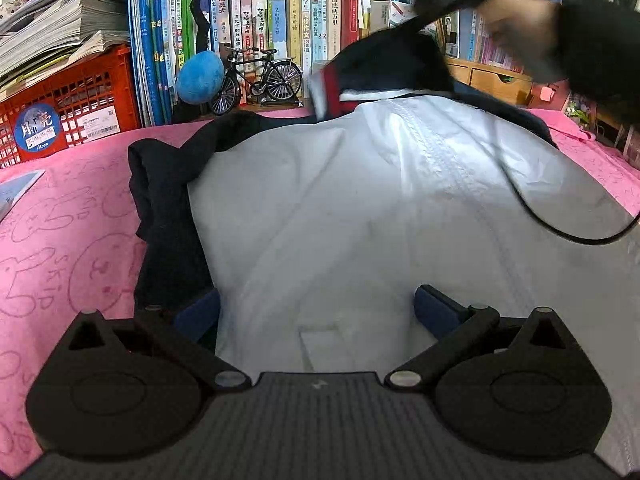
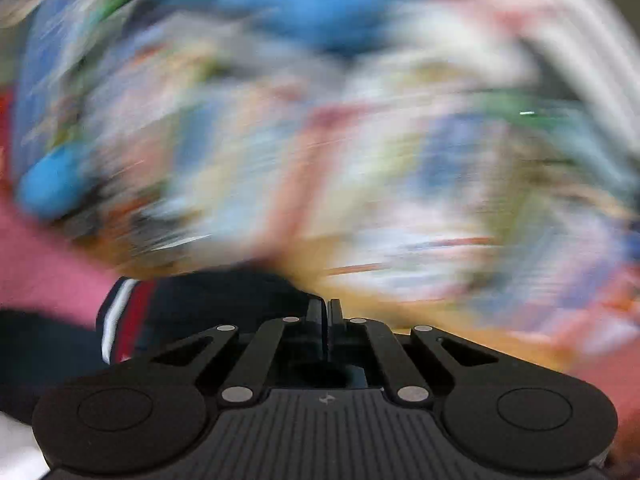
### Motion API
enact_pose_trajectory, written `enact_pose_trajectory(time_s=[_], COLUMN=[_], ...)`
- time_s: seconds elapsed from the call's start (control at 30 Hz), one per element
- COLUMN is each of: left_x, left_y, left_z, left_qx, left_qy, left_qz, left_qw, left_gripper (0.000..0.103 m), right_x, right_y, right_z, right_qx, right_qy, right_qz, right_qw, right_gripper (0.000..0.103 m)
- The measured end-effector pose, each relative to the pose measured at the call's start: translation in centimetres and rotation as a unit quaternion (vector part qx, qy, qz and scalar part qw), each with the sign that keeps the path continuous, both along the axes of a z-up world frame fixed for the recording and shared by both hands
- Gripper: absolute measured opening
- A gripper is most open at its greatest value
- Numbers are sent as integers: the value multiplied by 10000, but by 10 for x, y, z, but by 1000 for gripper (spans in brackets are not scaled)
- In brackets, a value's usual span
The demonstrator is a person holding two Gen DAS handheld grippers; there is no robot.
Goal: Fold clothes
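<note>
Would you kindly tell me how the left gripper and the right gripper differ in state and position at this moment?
The left gripper stands wide open, its blue pads apart over the white jacket lining; the right gripper is shut, fingers together. The left gripper sits low at the lining's near edge; the right gripper is lifted at the navy jacket collar with the red and white stripe, its view blurred. Both are black two-finger grippers of the same build.

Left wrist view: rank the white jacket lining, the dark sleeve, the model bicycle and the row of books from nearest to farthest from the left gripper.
From the left gripper:
1. White jacket lining, between the jaws.
2. Dark sleeve, just left of them.
3. Model bicycle, at the pink cloth's far edge.
4. Row of books, behind it.
</note>
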State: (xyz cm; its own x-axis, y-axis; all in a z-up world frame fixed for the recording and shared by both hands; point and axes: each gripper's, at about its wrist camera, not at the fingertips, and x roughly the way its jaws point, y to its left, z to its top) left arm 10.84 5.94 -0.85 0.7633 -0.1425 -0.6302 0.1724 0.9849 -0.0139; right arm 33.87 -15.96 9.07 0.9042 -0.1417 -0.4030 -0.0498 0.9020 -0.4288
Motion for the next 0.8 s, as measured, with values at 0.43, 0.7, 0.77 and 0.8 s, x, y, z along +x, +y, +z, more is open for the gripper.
enact_pose_trajectory(time_s=[0.43, 0.7, 0.77, 0.8], left_x=[3, 2, 2, 2], left_y=[-3, -5, -5, -5], left_z=[-2, -1, -1, -1], left_qx=[51, 104, 100, 95], left_qy=[-18, -47, -48, -46], left_qz=[36, 63, 65, 66], left_qw=[10000, 9999, 9999, 9999], left_gripper=[103, 103, 103, 103], right_x=[-80, -90, -65, -45], right_y=[-308, -190, -148, -125], right_z=[-76, -36, -34, -39], right_qx=[59, 1071, 1818, 2126], right_qy=[1610, 758, 1050, 1249], right_qz=[-2866, -997, -217, 32], right_qw=[9444, 9863, 9775, 9691], right_gripper=[17, 103, 103, 103])
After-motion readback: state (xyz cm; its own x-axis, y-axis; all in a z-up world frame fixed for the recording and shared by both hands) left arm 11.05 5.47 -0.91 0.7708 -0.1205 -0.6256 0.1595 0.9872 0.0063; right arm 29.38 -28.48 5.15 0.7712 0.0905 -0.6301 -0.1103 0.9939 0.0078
